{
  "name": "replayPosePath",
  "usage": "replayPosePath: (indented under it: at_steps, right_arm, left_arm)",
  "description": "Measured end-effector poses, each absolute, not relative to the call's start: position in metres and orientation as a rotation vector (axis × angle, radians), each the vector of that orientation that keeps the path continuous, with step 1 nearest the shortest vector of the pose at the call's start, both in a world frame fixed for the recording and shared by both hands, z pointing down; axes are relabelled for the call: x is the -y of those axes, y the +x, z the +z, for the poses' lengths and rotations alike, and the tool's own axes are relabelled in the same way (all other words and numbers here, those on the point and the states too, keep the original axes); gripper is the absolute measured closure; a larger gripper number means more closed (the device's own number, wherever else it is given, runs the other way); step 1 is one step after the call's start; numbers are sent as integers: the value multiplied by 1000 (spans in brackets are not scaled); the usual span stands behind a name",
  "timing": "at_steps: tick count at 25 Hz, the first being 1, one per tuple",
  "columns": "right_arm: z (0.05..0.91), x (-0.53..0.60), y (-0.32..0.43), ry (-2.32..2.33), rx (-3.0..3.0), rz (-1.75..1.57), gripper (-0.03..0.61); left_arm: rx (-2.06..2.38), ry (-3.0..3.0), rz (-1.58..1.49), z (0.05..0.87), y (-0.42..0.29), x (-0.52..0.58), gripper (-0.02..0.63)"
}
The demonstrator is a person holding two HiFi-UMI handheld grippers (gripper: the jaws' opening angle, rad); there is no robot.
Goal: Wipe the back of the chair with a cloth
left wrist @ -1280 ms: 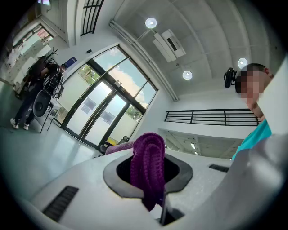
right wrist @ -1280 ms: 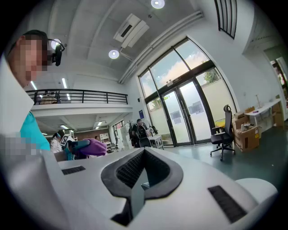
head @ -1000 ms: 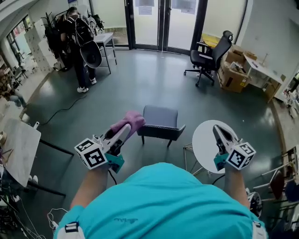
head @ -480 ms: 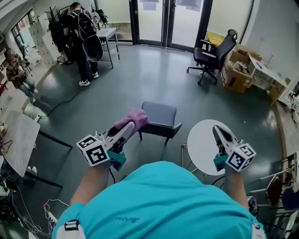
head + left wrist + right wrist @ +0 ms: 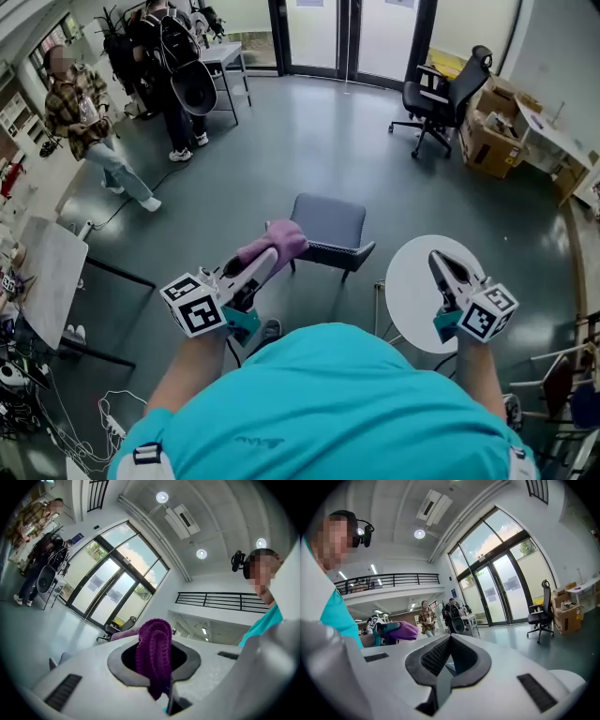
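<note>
My left gripper (image 5: 267, 258) clamped on the purple cloth (image 5: 278, 240) at 11 o'clock, grey chair (image 5: 328, 221) just beyond at 12, my right gripper (image 5: 438, 259) closed, empty, over the round table (image 5: 411, 292) at 2 o'clock

Cool, even daylight comes in through the glass doors (image 5: 319, 37), and round ceiling lamps (image 5: 161, 497) glow with small halos. The floor (image 5: 281, 159) has a soft sheen, and shadows on it are faint. Every view bulges like a fisheye, and both gripper views fall to black at the corners. The cloth (image 5: 154, 658) is sharp up close, while distant things look soft.
</note>
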State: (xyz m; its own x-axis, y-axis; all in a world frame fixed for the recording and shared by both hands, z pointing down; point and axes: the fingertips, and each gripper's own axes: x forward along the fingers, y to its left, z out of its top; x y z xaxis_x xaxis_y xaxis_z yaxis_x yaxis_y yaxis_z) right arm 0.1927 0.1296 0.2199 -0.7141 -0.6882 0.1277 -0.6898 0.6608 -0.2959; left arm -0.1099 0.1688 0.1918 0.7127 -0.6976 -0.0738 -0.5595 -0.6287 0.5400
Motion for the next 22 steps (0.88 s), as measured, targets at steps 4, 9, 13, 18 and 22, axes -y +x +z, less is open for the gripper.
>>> replayPosePath:
  at_steps: [4, 9, 13, 18, 22]
  right_arm:
    - [227, -104, 161, 1184, 2830, 515, 586]
    - [218, -54, 101, 1229, 2801, 466, 586]
    - [205, -7, 47, 1302, 2774, 449, 586]
    - [199, 43, 4, 1356, 2737, 481, 586]
    - [212, 68, 11, 1372, 2692, 513, 586]
  left_arm:
    - [929, 2417, -397, 201, -139, -136, 555]
    - [846, 2440, -419, 205, -194, -68, 555]
    - [754, 2474, -396, 199, -242, -4, 555]
    - [687, 2513, -321, 197, -277, 63, 555]
    - [674, 2493, -299, 213, -270, 99, 554]
